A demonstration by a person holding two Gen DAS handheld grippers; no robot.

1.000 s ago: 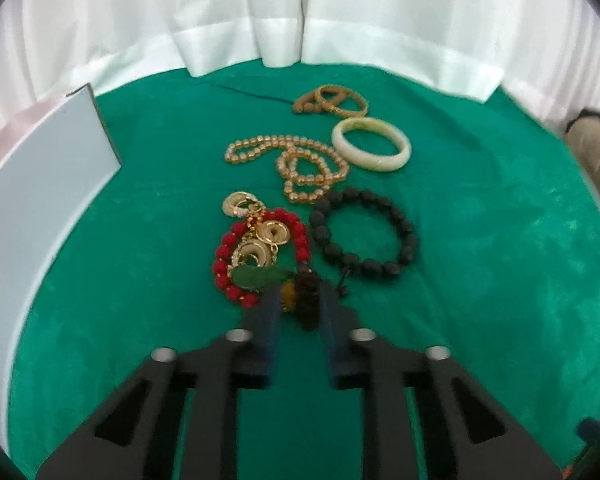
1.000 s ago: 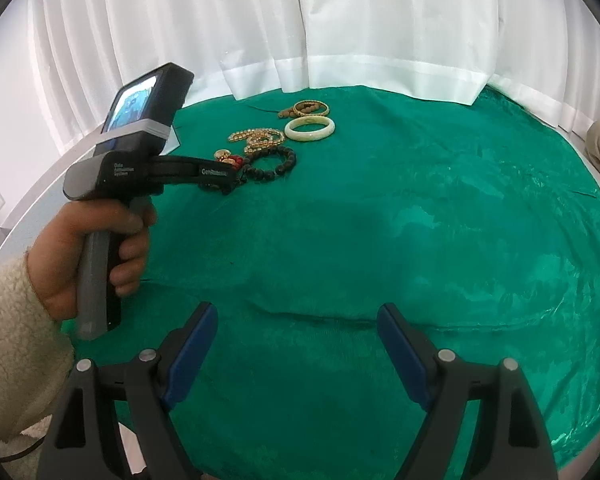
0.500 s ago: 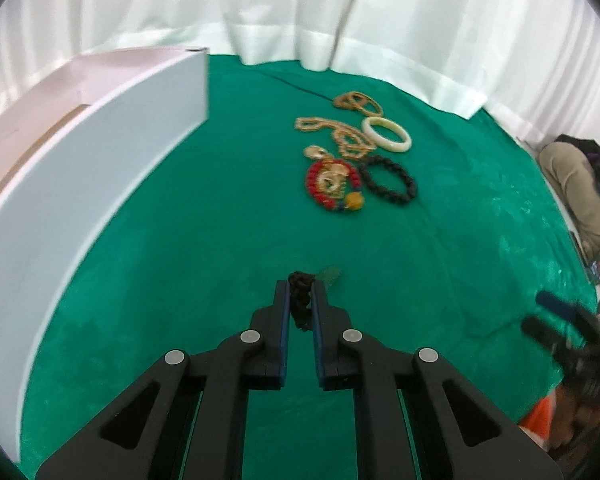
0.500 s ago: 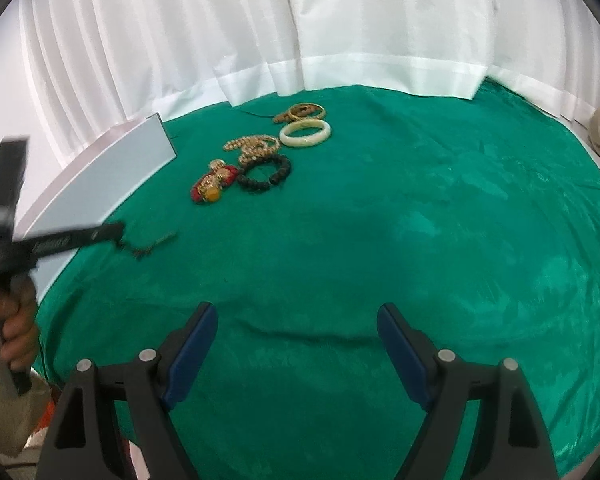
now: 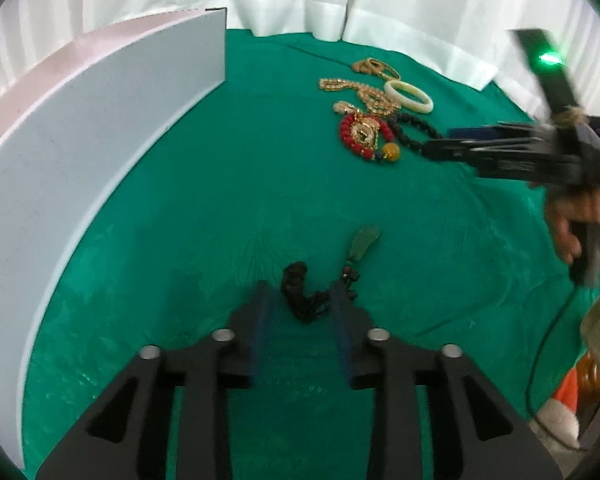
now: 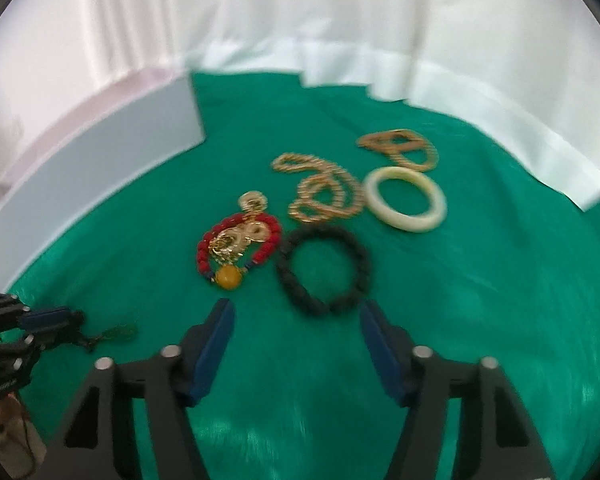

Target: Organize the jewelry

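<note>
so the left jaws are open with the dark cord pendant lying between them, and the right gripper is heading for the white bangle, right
Not quite. The right gripper is lined up on the black bead bracelet, not the white bangle, which lies farther back; the right wrist view shows it. The rest holds: the left gripper is open with the dark cord pendant lying between its jaws.

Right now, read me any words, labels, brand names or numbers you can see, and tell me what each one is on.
No text can be read.
White lettering on the side of the right gripper, left wrist view: too blurred.
Small white lettering on the left gripper body, right wrist view: too small and blurred.
The jewelry and the white box show no lettering.
</note>
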